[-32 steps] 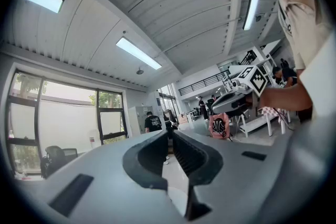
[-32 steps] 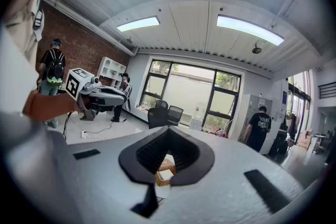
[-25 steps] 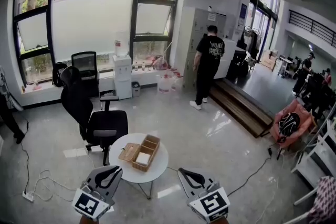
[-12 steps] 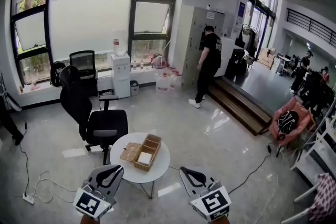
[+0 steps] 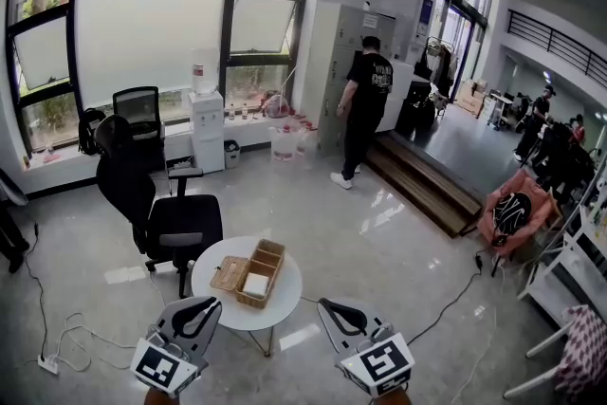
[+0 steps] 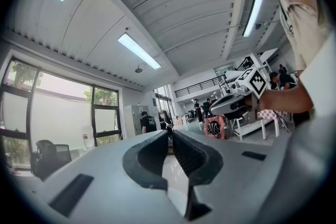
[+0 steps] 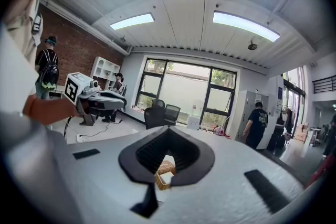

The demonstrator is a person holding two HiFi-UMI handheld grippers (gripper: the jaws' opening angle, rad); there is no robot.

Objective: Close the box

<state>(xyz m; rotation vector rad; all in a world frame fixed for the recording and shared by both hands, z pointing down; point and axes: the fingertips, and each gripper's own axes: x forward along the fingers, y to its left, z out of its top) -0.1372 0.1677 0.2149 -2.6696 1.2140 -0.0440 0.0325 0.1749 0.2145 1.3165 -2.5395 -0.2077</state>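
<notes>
Wicker box (image 5: 248,273) stays open on the table (image 5: 285,290); left claw (image 6: 169,132) and right claw (image 7: 168,130) remain pressed together.

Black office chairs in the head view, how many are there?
2. One black office chair stands right behind the round table; the other sits back by the window. More could be hidden beyond the frame.

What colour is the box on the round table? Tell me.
Tan woven wicker box, clearest in the head view.
</notes>
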